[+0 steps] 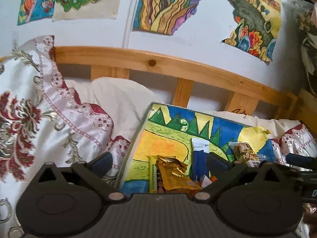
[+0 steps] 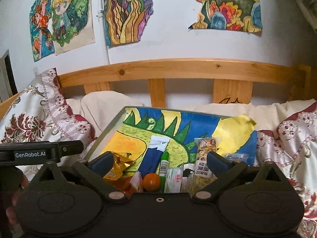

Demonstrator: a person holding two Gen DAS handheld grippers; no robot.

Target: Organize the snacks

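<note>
Several snacks lie on a painted board [image 2: 198,121] on the bed: a gold foil packet [image 1: 174,175] [image 2: 118,163], a blue and white stick pack [image 1: 199,158] [image 2: 153,154], a nut bar [image 1: 244,151] [image 2: 206,156], a green and yellow bar [image 1: 153,175], a green tube [image 2: 164,163], an orange fruit [image 2: 151,181]. My left gripper [image 1: 159,161] is open above the gold packet, nothing between its fingers. My right gripper [image 2: 159,161] is also open, above the pile, holding nothing. The left gripper's side shows at the left edge of the right wrist view.
An embroidered white and red bedspread [image 1: 29,109] [image 2: 287,138] lies rumpled on both sides of the board. Cream pillows [image 2: 111,103] rest against a wooden headboard [image 2: 178,69]. Coloured drawings [image 2: 128,13] hang on the white wall.
</note>
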